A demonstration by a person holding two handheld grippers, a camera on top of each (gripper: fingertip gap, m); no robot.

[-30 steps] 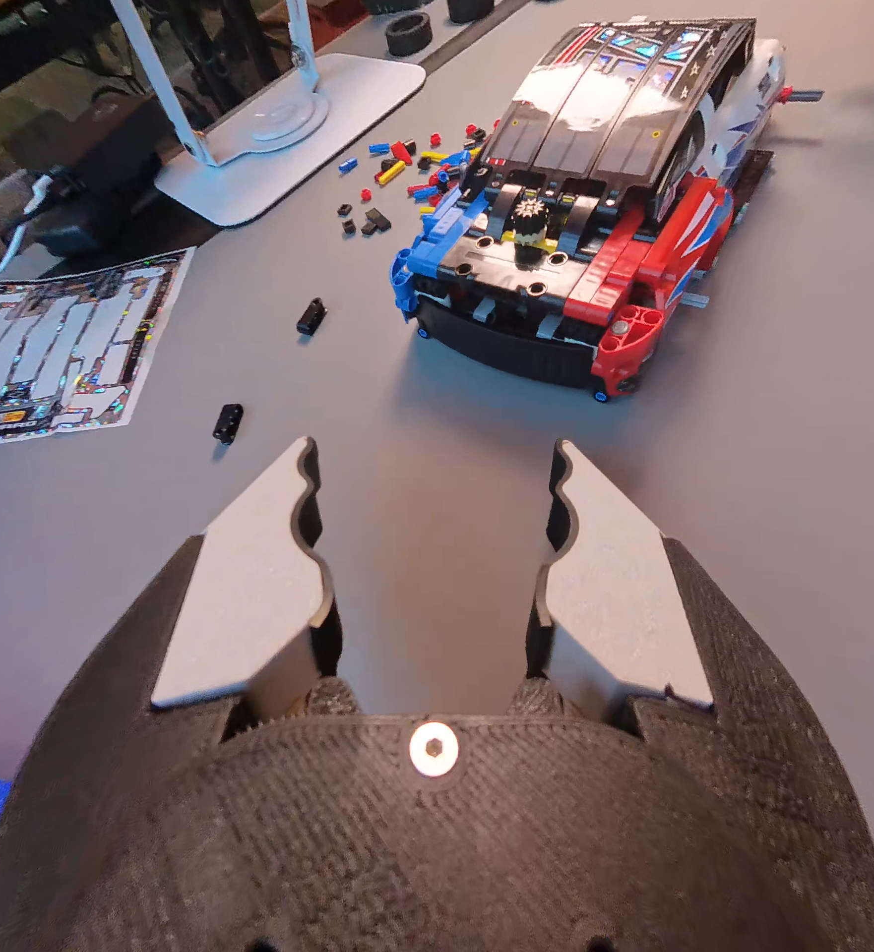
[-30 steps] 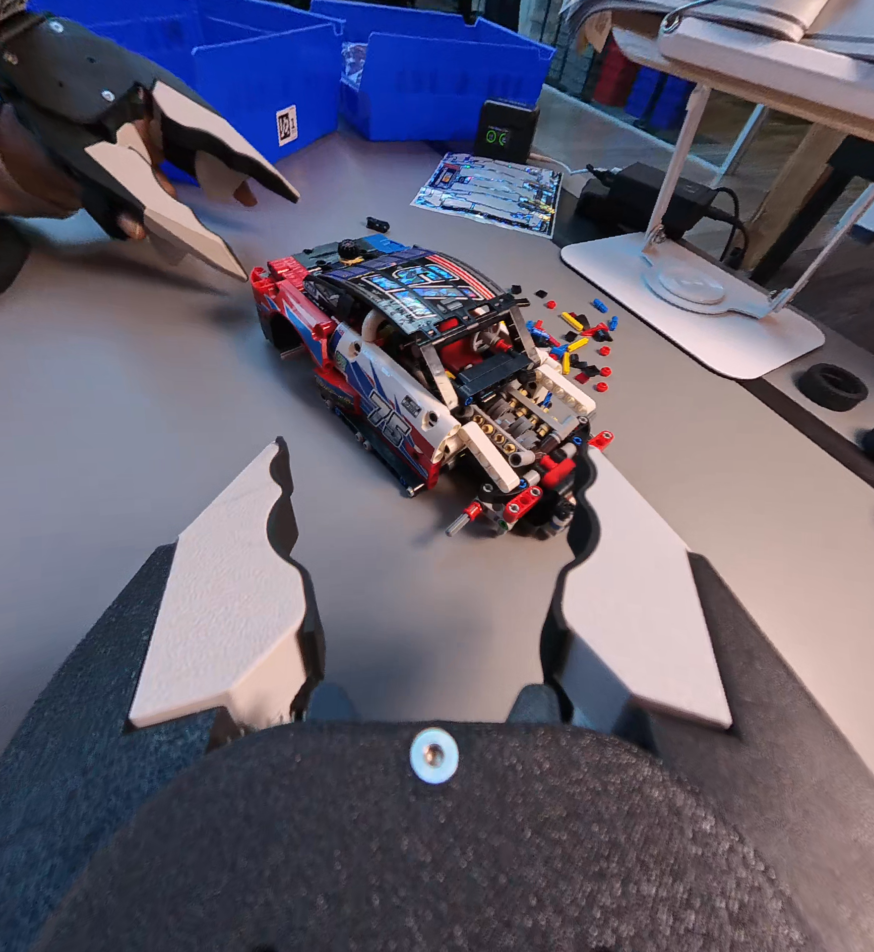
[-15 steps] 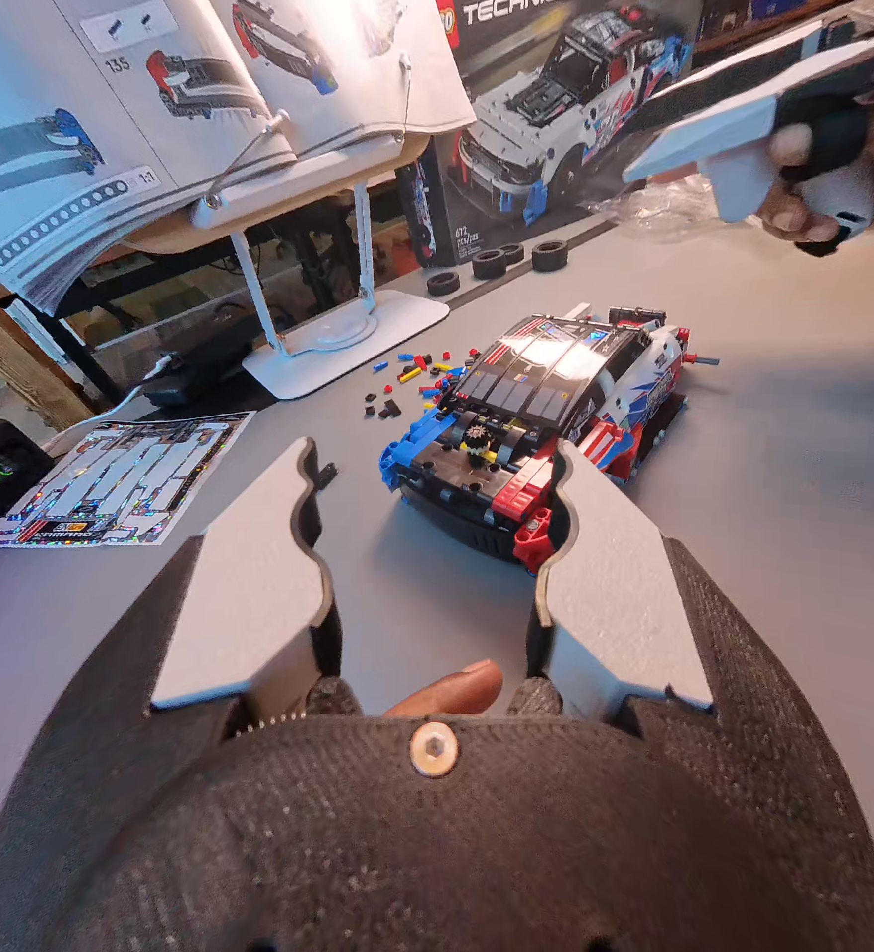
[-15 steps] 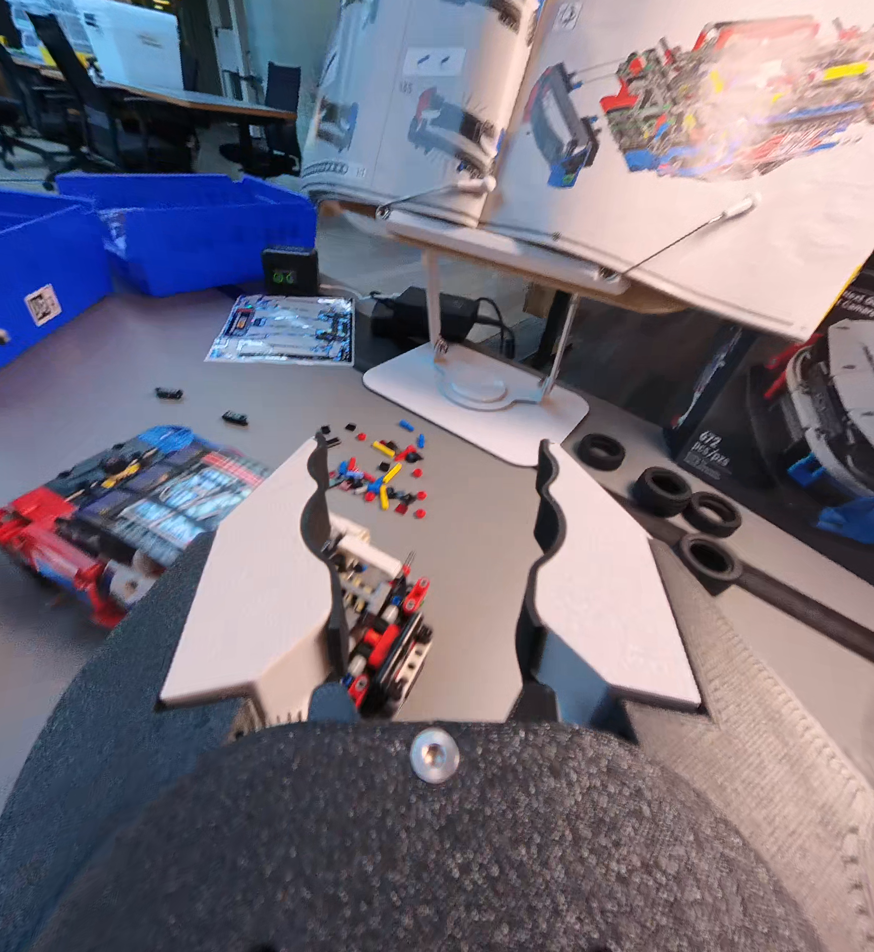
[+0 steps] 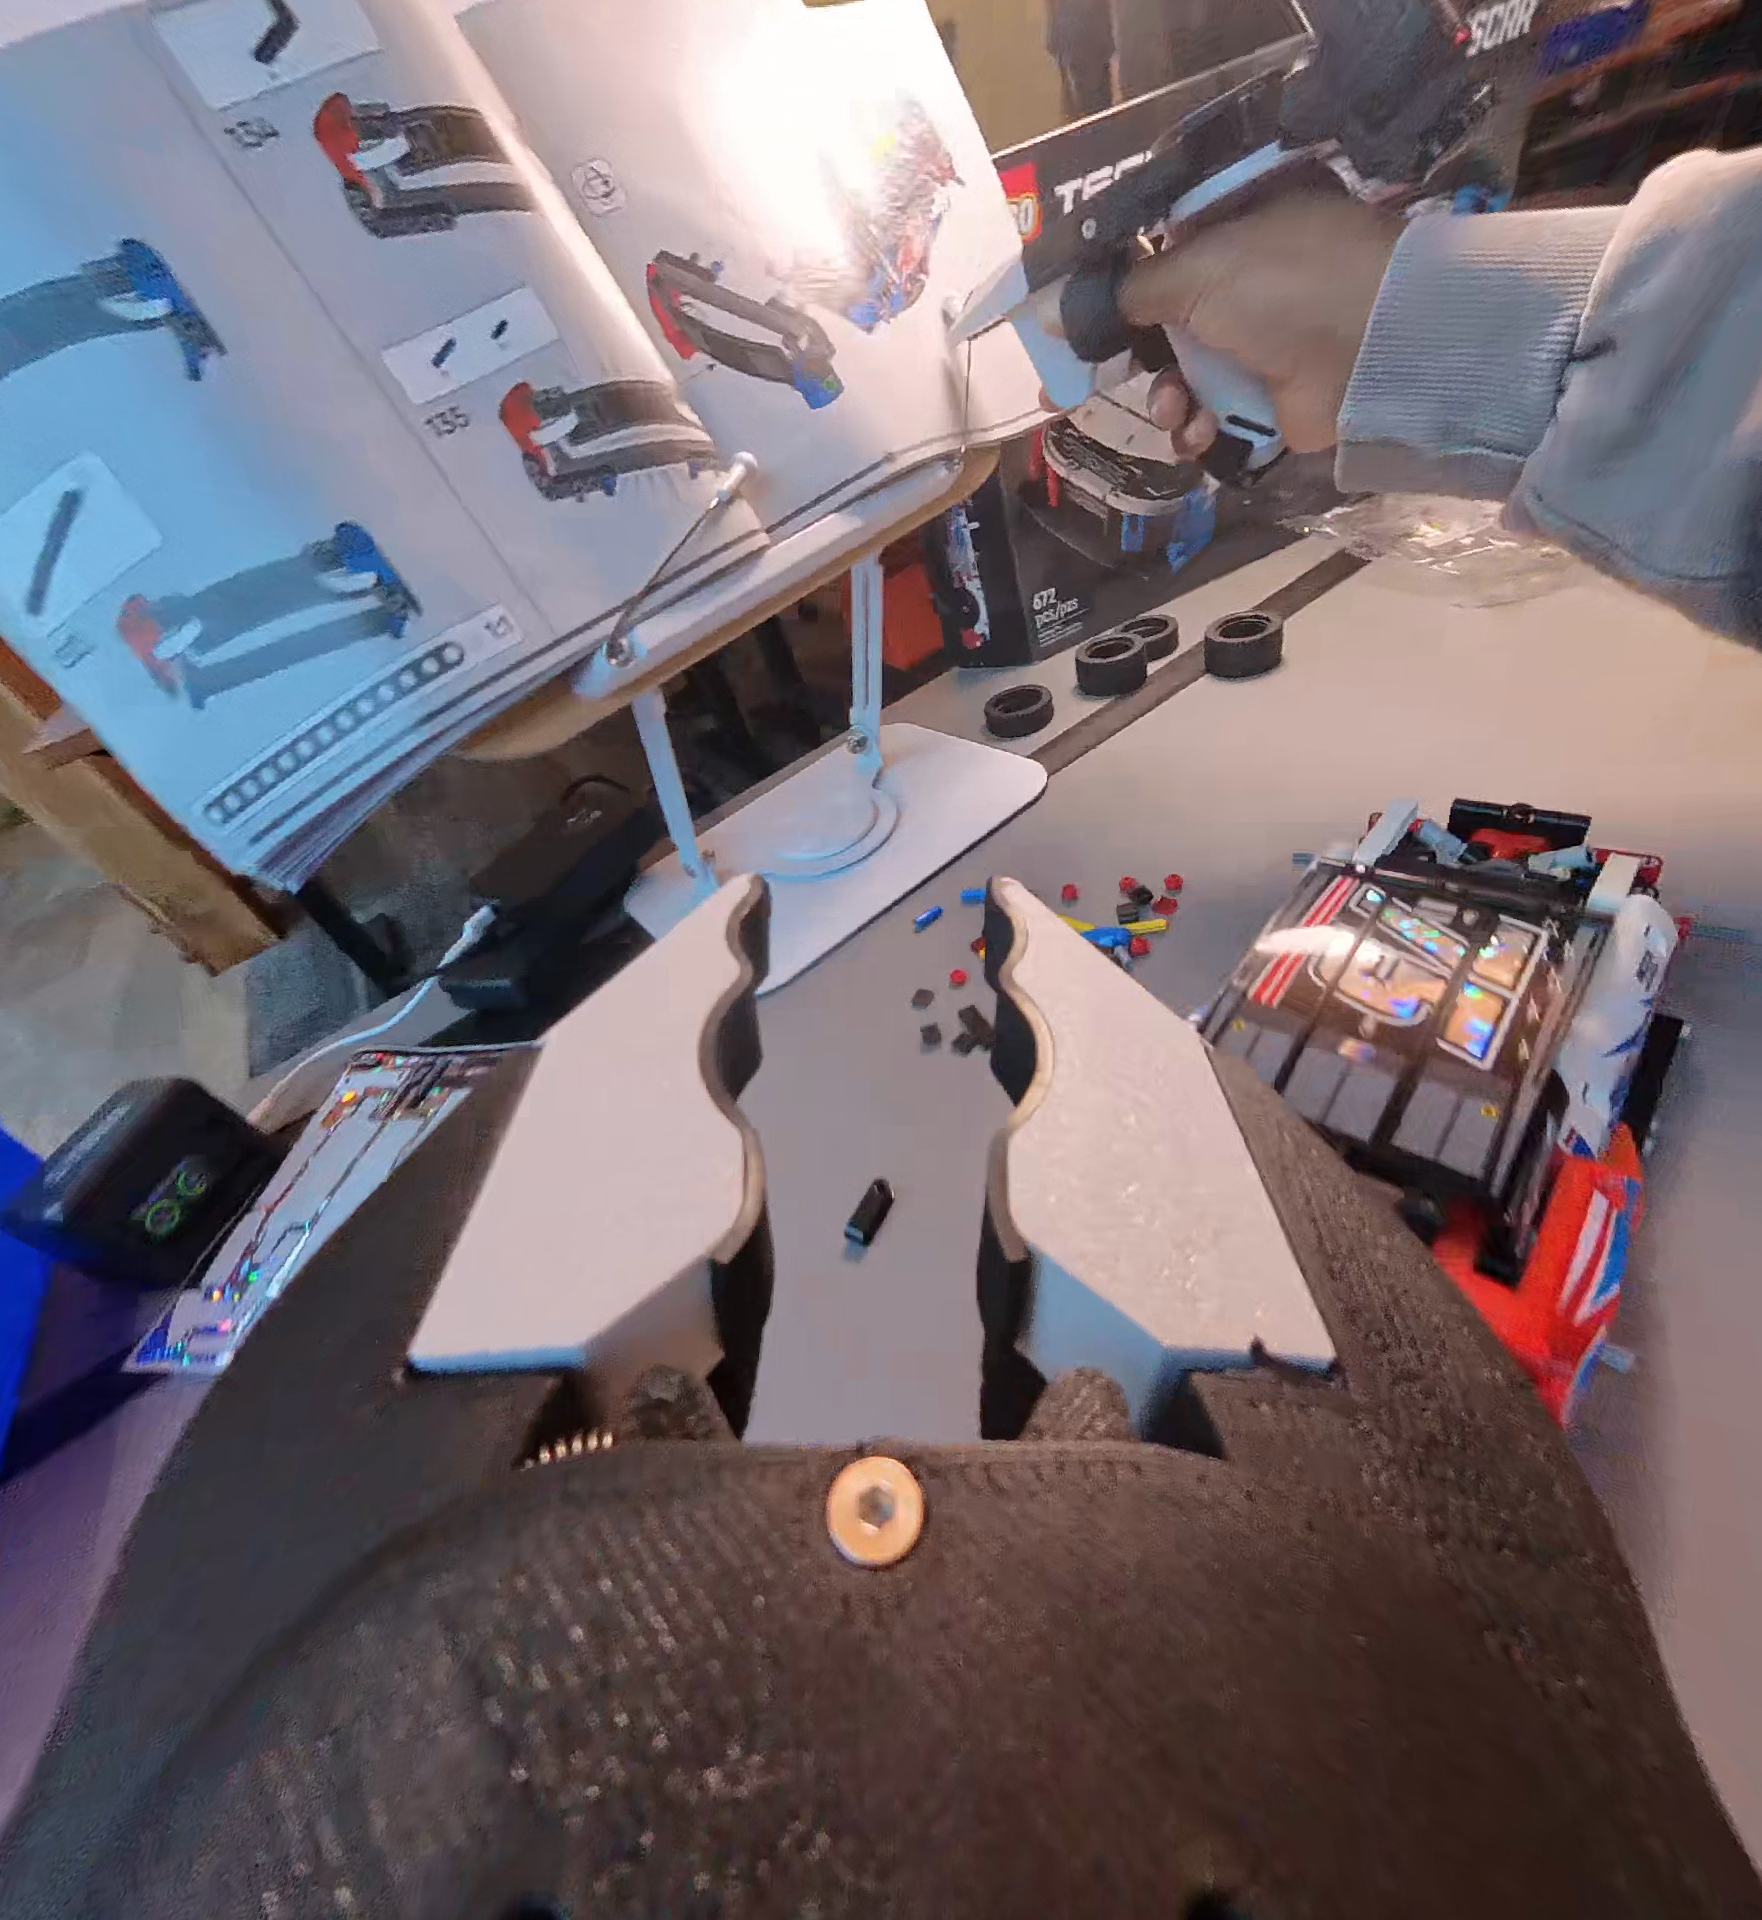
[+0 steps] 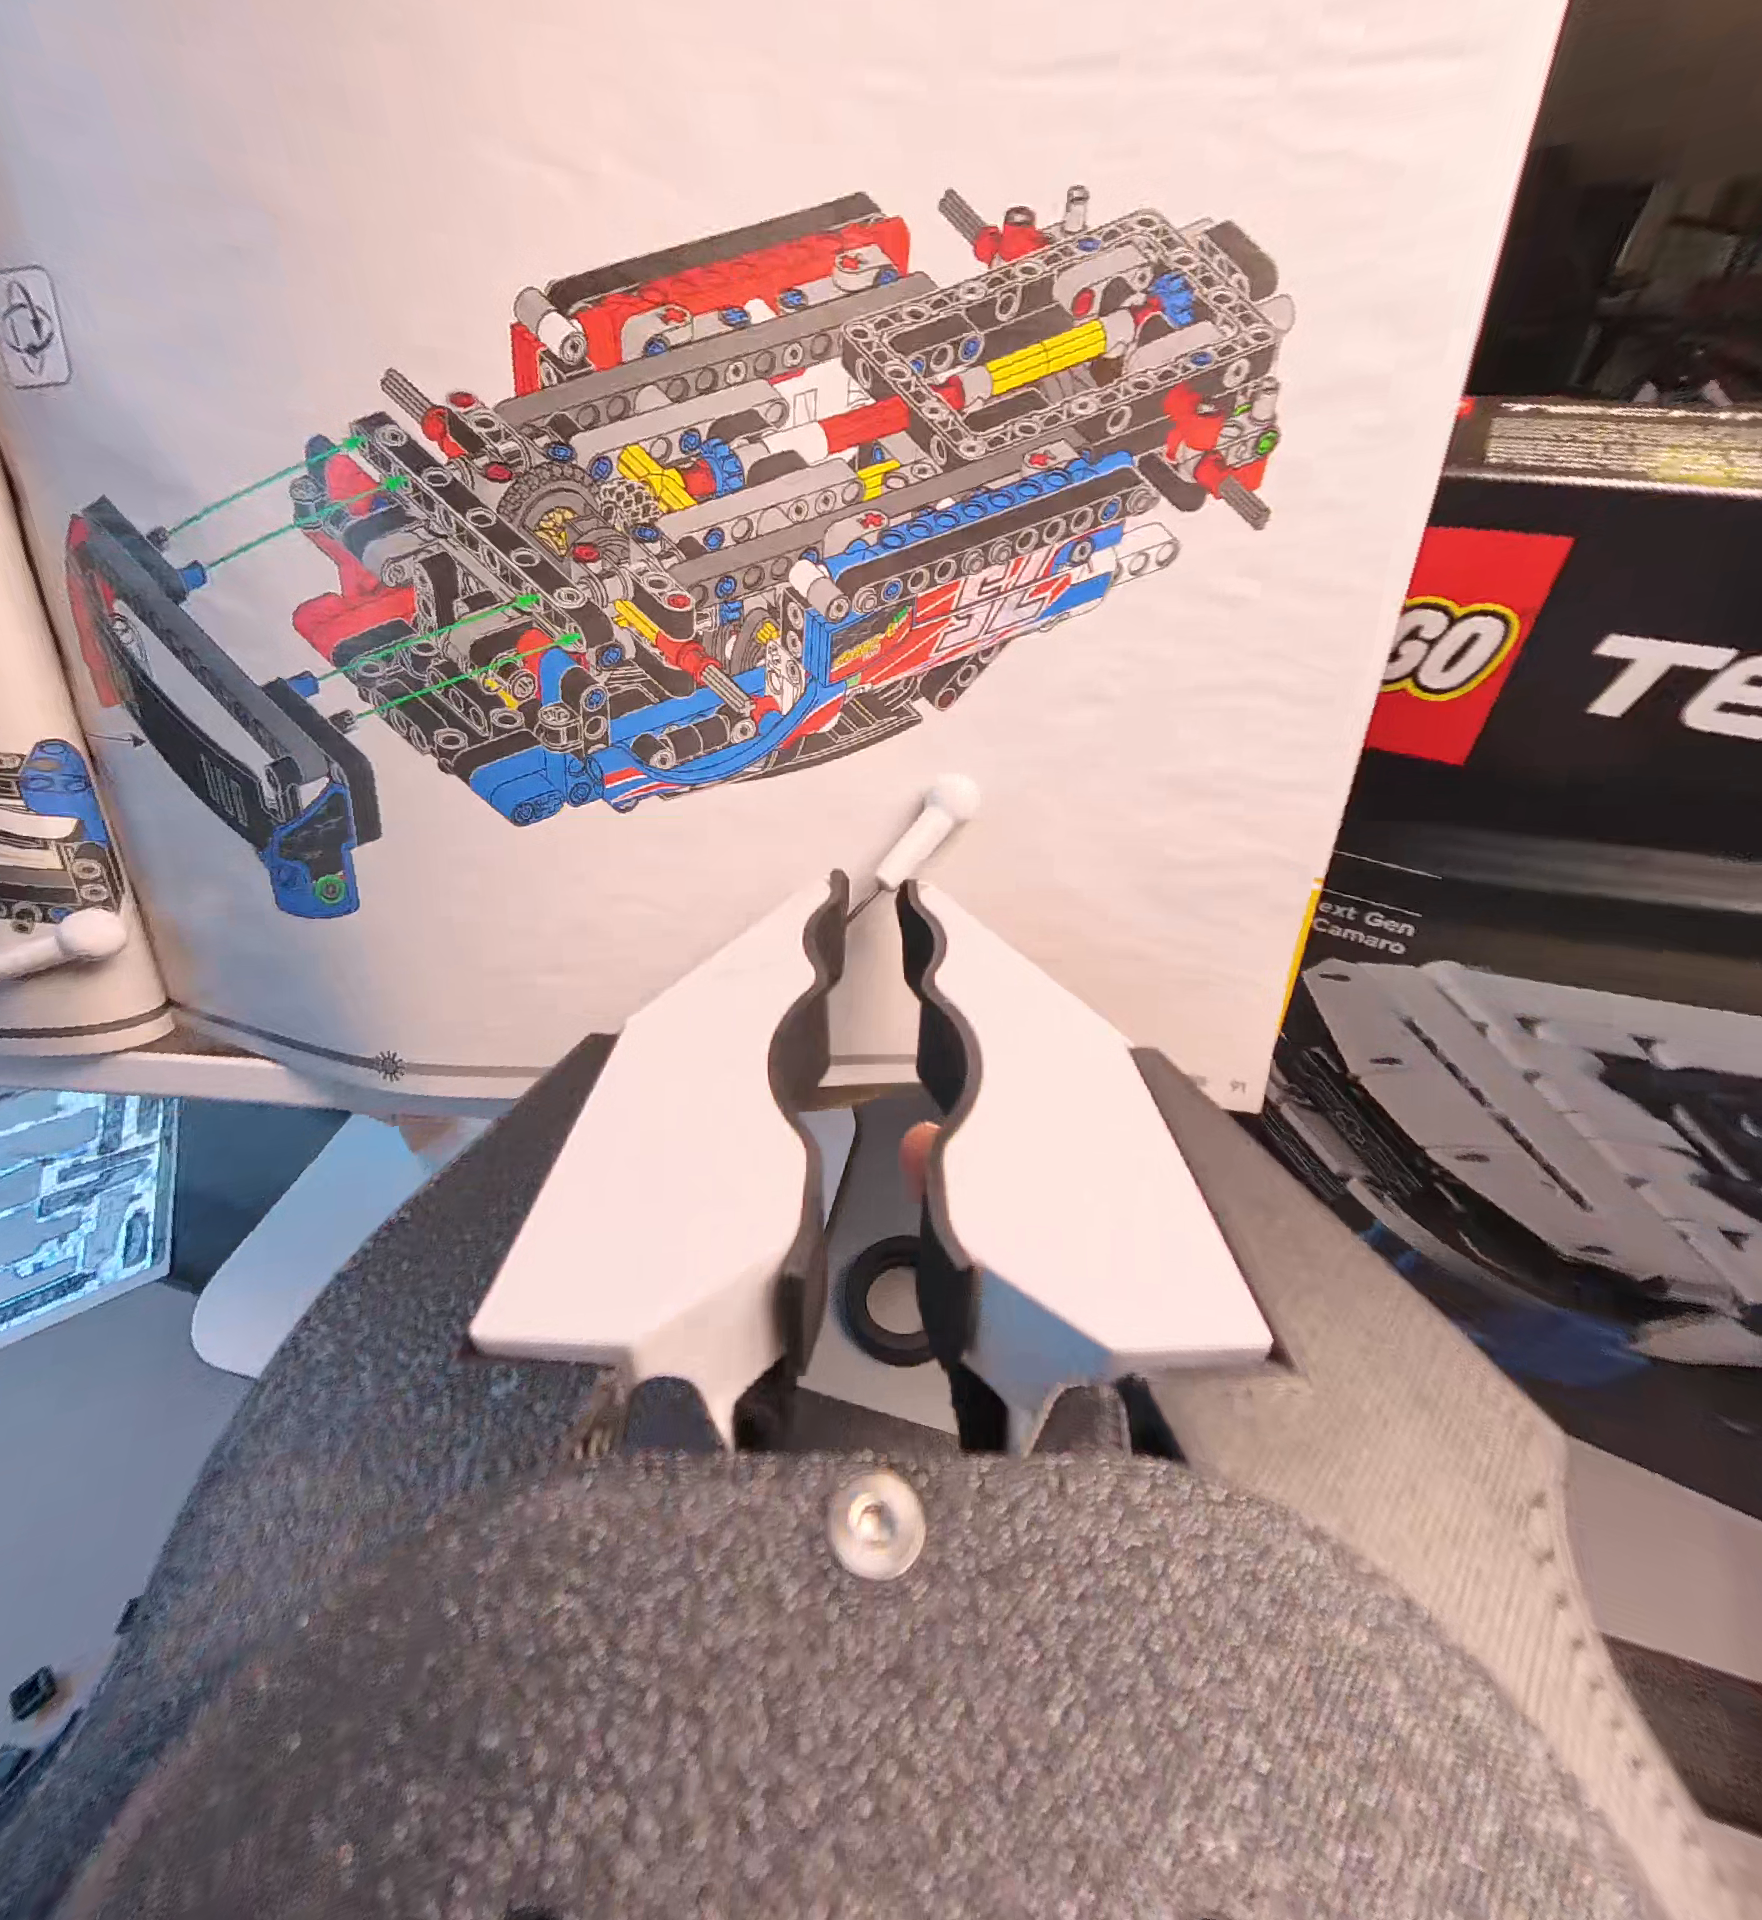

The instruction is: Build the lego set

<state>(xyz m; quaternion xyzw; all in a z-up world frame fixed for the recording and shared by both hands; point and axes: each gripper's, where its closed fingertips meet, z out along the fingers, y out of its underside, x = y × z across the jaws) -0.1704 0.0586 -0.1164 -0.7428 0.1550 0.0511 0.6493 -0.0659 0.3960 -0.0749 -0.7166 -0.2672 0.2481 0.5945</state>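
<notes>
Right of the book stand (image 5: 861, 800), on the grey table (image 5: 1687, 727), sits the lego car (image 5: 1417, 1023), nearly built, with a glossy stickered roof, white sides and a red corner nearest the camera. Between the stand's base and the car lies a scatter of small loose pieces (image 5: 1116, 925) in red, blue, yellow and black, and a single black pin (image 5: 869, 1210) lies on its own nearer than the stand. Four black tyres (image 5: 1126, 660) rest just behind the stand's base, in front of the set's box (image 5: 1095, 540). The left gripper (image 5: 877, 925) hangs above the table with its jaws apart and nothing between them, the black pin showing through the gap. The right gripper (image 6: 872, 894) is up at the lower edge of the open instruction book (image 6: 752, 520) on the stand, its jaws almost together at the thin wire of the page clip (image 6: 924, 831); whether they actually pinch the wire or the page I cannot tell. The car will likely feel light but rigid, and brittle at its joints: panels and protruding axles could pop off under a squeeze, so the safer hold is low on the sturdy frame along the sides, not the roof. The pins are tiny, hard and smooth, prone to rolling or flicking away; take them across the middle with the fingertips.
</notes>
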